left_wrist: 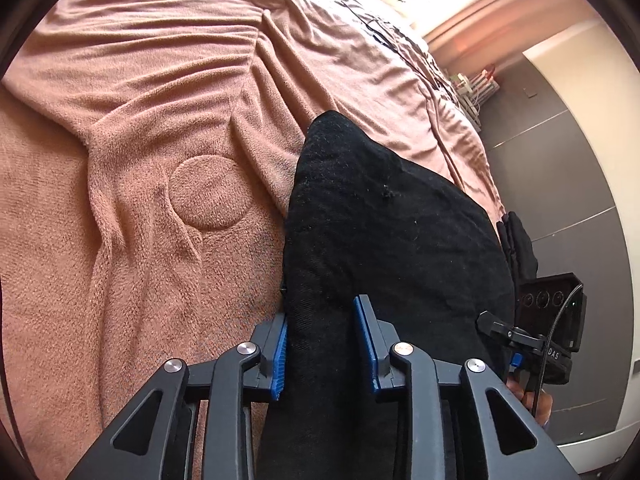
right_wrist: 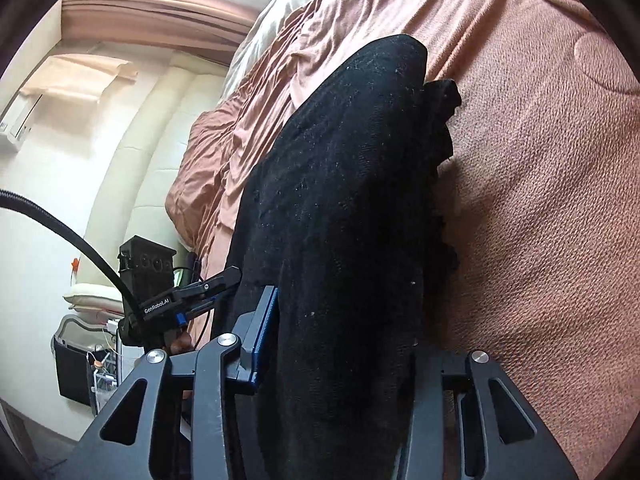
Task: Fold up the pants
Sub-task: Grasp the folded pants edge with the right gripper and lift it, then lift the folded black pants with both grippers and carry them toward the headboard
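Black pants point(left_wrist: 384, 232) lie in a thick folded bundle along the edge of a pink blanket point(left_wrist: 160, 128) on a bed. In the left wrist view my left gripper point(left_wrist: 322, 332) is shut on the near end of the pants, with the cloth filling the gap between its blue pads point(left_wrist: 280, 356). In the right wrist view the pants point(right_wrist: 344, 200) run away from my right gripper point(right_wrist: 320, 336). Its left blue pad point(right_wrist: 264, 340) presses against the cloth. The cloth drapes over its other finger and hides it. Each view shows the other gripper off to the side.
The bed's edge runs beside the pants, with grey floor tiles point(left_wrist: 560, 168) beyond it. A headboard point(right_wrist: 152, 128) and curtain point(right_wrist: 152, 12) stand at the far end. A black bin point(right_wrist: 74, 368) with small items sits on the floor. A round embossed patch point(left_wrist: 208, 192) marks the blanket.
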The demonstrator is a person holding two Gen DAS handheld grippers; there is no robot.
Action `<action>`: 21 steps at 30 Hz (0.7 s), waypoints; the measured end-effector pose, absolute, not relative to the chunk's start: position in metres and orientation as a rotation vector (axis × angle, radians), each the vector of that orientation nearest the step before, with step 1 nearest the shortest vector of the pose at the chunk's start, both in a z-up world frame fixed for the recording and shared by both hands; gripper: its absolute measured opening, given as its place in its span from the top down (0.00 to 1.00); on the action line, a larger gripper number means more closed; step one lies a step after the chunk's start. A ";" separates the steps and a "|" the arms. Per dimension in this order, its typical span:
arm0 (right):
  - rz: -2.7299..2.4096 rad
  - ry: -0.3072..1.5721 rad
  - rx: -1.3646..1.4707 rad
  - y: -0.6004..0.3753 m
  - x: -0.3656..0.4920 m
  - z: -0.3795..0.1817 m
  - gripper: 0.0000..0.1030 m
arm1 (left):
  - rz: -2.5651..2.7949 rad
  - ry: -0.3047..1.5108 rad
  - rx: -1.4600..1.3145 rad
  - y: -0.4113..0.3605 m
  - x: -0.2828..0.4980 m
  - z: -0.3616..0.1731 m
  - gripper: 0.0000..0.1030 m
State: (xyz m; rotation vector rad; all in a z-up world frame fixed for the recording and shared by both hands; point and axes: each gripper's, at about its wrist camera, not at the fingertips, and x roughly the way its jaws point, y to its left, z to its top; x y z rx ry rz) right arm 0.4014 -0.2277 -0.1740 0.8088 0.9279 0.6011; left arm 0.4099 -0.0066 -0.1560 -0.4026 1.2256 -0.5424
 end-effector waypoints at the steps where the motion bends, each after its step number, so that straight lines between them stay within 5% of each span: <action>1: 0.601 0.919 0.799 -0.225 0.400 -0.171 0.66 | -0.547 1.219 -0.407 -0.006 0.408 -0.153 0.74; 21: 0.639 0.746 0.689 -0.185 0.325 -0.100 0.71 | -0.588 1.023 -0.428 0.025 0.340 -0.056 0.81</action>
